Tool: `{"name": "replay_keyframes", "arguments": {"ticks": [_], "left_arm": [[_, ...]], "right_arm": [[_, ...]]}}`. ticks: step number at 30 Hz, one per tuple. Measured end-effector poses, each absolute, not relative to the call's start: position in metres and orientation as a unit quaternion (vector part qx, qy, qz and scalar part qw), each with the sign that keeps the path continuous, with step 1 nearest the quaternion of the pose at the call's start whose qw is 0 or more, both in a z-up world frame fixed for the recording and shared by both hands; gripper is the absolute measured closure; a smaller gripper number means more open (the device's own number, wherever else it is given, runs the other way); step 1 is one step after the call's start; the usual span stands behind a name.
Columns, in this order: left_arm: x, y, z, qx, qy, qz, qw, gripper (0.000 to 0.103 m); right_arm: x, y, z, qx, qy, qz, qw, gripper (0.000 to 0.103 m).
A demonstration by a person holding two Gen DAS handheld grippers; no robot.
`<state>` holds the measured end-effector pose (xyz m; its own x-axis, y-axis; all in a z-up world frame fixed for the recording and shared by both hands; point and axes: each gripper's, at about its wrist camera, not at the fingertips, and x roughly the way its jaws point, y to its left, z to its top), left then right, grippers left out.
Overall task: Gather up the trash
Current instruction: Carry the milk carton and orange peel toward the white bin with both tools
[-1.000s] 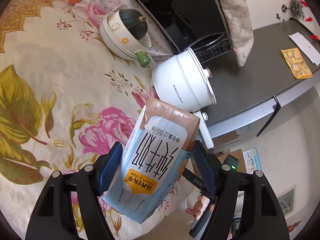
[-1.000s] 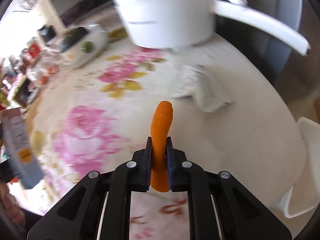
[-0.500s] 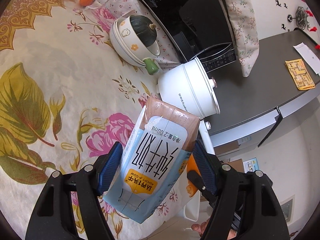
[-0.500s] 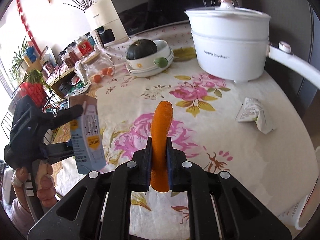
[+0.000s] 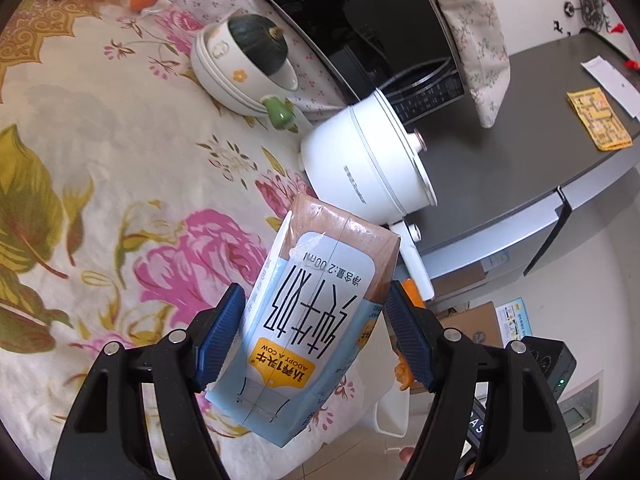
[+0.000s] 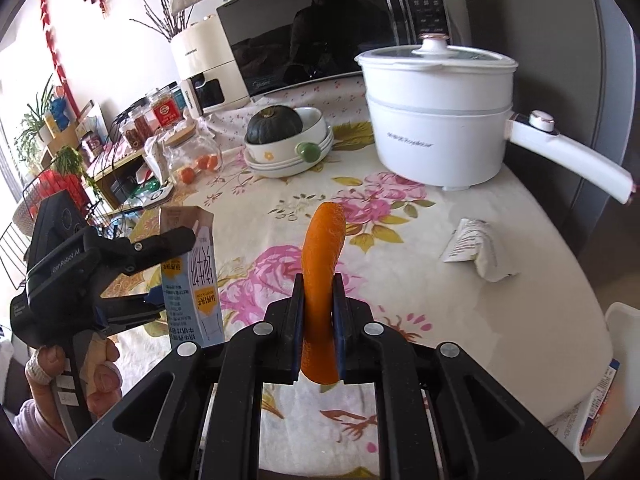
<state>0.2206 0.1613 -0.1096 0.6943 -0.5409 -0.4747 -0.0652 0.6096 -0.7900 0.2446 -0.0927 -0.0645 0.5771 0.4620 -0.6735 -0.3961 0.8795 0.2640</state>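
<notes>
My left gripper [image 5: 312, 332] is shut on a blue and white milk carton [image 5: 316, 320] and holds it above the flowered tablecloth [image 5: 100, 184]; it also shows in the right wrist view [image 6: 196, 280] at the left. My right gripper [image 6: 318, 304] is shut on an orange peel strip [image 6: 322, 264] that stands up between the fingers, above the table's front part. A crumpled white wrapper [image 6: 476, 250] lies on the cloth at the right, near the table edge.
A white electric pot [image 6: 436, 116] with a long handle stands at the back right. A bowl stack holding a dark green squash [image 6: 274, 124] stands behind the middle. A microwave [image 6: 320, 28], jars and a glass jar with small oranges [image 6: 196, 156] line the back. A white bin rim [image 6: 624, 320] shows past the table's right edge.
The right gripper has tilted up and pulled back with the peel, bringing the whole table and the left gripper into view. The left gripper has shifted slightly, still holding the carton.
</notes>
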Motion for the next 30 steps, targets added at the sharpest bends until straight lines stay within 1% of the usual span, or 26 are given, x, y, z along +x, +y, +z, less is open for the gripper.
{"name": "replay_keyframes", "arguments": {"ticks": [11, 19, 30], "left_arm": [[0.233, 0.098, -0.105, -0.385, 0.387, -0.18, 0.818, 0.032], [0.241, 0.028, -0.121, -0.395, 0.42, -0.215, 0.788, 0.032], [0.254, -0.071, -0.116, -0.354, 0.445, -0.273, 0.776, 0.032]], "right_arm": [[0.247, -0.167, -0.057, 0.087, 0.376, 0.169, 0.907, 0.092], [0.241, -0.25, -0.061, 0.129, 0.374, 0.097, 0.913, 0.091], [0.231, -0.361, -0.081, 0.112, 0.365, -0.062, 0.922, 0.091]]}}
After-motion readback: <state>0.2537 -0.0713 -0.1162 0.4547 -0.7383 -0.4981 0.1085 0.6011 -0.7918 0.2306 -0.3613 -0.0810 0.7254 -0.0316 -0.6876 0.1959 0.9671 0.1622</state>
